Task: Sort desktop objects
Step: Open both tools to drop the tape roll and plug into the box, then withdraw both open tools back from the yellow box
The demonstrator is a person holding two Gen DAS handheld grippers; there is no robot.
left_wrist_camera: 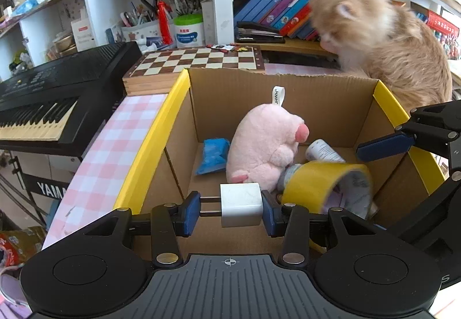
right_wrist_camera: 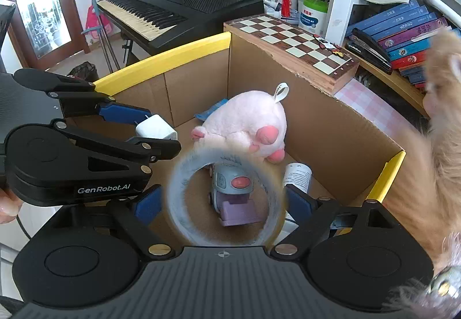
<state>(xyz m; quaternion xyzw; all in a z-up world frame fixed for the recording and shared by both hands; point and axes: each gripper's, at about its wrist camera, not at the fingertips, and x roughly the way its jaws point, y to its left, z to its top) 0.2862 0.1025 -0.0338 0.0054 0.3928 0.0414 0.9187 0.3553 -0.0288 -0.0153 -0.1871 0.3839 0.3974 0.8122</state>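
A cardboard box (left_wrist_camera: 219, 94) with yellow-taped flaps holds a pink plush toy (left_wrist_camera: 263, 143), a blue packet (left_wrist_camera: 211, 156), a white tube (left_wrist_camera: 324, 150) and a grey-purple toy (right_wrist_camera: 234, 195). My left gripper (left_wrist_camera: 230, 211) is over the box; a white plug adapter (left_wrist_camera: 241, 208) sits between its pads, prongs toward the left pad, and only the right pad touches it. The adapter also shows in the right wrist view (right_wrist_camera: 155, 127). My right gripper (right_wrist_camera: 224, 203) is open; a blurred yellow tape roll (right_wrist_camera: 226, 196) hangs between its pads and also shows in the left wrist view (left_wrist_camera: 325, 185).
An orange cat (left_wrist_camera: 380, 39) sits at the box's far right corner. A chessboard (left_wrist_camera: 198, 59) lies behind the box. A black keyboard (left_wrist_camera: 54, 97) stands to the left, beside the pink checked tablecloth (left_wrist_camera: 115, 140). Shelves with books (left_wrist_camera: 288, 2) and pen pots are behind.
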